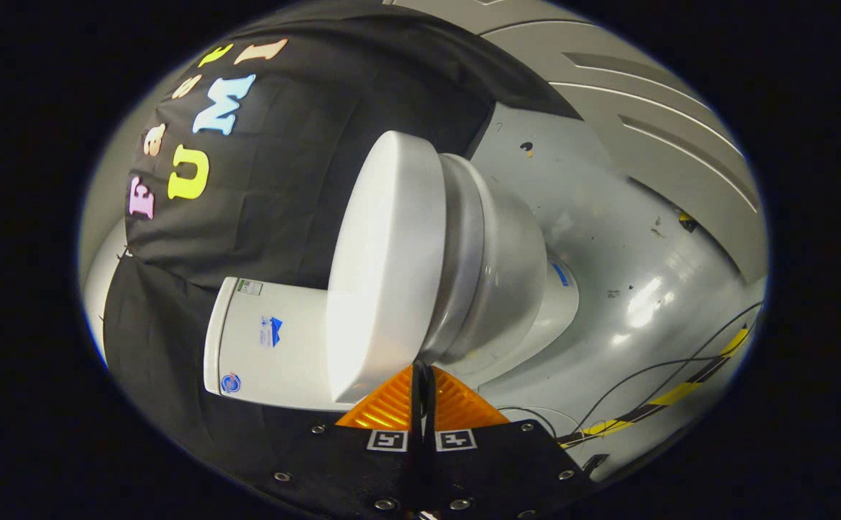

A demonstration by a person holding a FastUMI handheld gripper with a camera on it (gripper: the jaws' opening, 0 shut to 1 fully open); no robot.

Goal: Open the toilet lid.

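White porcelain: one toilet (492, 267), one lid (384, 267) down, gripper (422, 372) jaws closed just beside it.

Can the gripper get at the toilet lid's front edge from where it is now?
Probably yes: the gripper, fingers together, sits right at the closed toilet lid's edge, with nothing between.

Closed gripper (421, 375) apparently touches the toilet lid (384, 267), tank (268, 339) behind.
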